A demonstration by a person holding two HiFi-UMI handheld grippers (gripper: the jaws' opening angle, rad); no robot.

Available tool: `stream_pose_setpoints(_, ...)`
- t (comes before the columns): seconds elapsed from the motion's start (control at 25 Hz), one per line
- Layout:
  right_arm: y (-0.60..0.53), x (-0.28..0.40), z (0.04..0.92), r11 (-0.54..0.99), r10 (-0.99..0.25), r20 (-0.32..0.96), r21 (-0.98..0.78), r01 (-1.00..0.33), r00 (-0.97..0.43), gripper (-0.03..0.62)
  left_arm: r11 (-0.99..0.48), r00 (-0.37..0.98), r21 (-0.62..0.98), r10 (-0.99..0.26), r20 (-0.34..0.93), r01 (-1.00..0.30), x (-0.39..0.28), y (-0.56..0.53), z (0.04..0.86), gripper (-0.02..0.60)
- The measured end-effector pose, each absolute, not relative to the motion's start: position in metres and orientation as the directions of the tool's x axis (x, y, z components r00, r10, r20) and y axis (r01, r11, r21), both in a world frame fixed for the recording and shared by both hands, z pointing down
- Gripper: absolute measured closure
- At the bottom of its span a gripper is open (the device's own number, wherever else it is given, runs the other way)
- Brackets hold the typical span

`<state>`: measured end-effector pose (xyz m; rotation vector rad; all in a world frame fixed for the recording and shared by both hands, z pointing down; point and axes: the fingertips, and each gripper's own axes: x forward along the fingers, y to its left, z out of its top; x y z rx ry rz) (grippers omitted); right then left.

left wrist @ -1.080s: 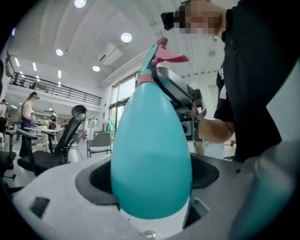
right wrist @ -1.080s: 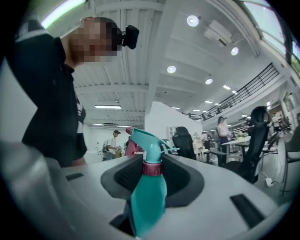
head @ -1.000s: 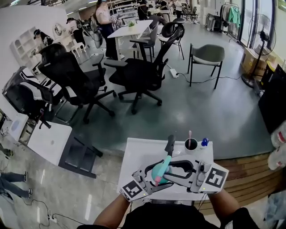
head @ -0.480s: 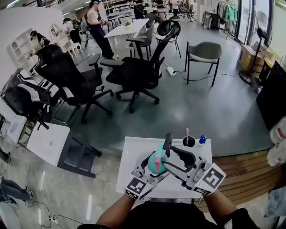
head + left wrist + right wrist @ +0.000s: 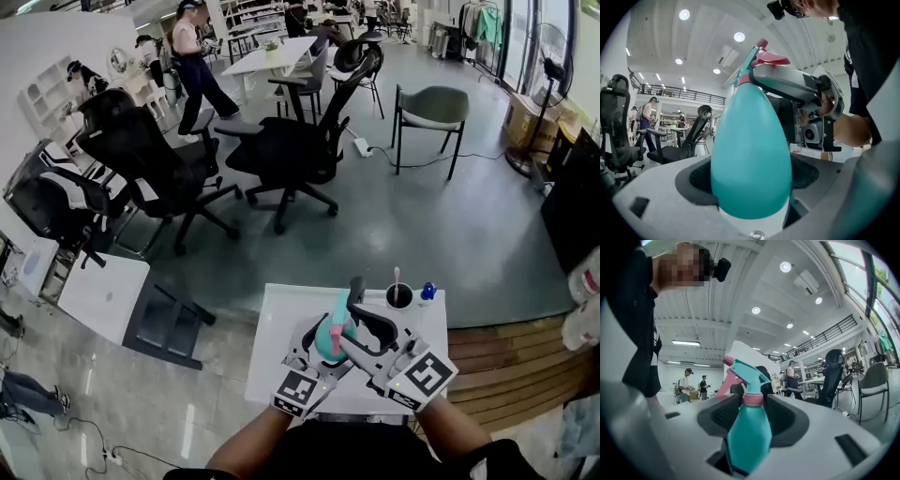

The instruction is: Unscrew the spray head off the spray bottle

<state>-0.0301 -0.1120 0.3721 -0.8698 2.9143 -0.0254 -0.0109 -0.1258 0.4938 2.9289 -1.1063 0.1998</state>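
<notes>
Since a second ago the two grippers have drawn closer together over the worktop, and the bottle between them has tipped up from lying low to standing nearly upright.

The left gripper has its fingers clamped on the fat teal belly of the spray bottle, one either side, with the bottle's base down toward the gripper's body. The bottle is held up in the air above the worktop, not resting on it.

The right gripper comes in higher up, at the neck. Its fingers stand either side of the pink collar with a thin gap on each side, and they are closing on it. The teal spray head rises just above those fingers, and its pink trigger juts off to their left in the right gripper view.

Just beyond the right fingers on the worktop stands a dark cup with a pink-tipped stick in it, and a small blue thing just beside that. Farther out past both sets of fingers, across the grey floor, there are black office chairs and a grey chair, well apart from the worktop. A person strides by a white table at the far end.
</notes>
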Motion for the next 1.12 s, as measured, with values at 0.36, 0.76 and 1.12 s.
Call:
stream_pose_setpoints(0.36, -0.103, -0.031, 0.364, 0.867, -0.499, -0.100, -0.047, -0.496, -0.861, 0.450, -0.783, 0.779, -0.017, -0.620, 0.100, -0.621, -0.002, -0.118, 0.484, 0.146)
stream_pose_setpoints(0.76, -0.038, -0.025, 0.356, 1.000, -0.027, -0.027, 0.014, -0.028, -0.999, 0.457, -0.957, 0.958, -0.114, -0.276, 0.081, -0.266, 0.022, -0.059, 0.468, 0.146)
stream_pose_setpoints(1.12, -0.014, -0.012, 0.348, 0.961, 0.254, -0.118, -0.078, 0.264, -0.960, 0.456, -0.998, 0.997, -0.065, 0.016, 0.073, 0.020, 0.040, -0.017, 0.462, 0.146)
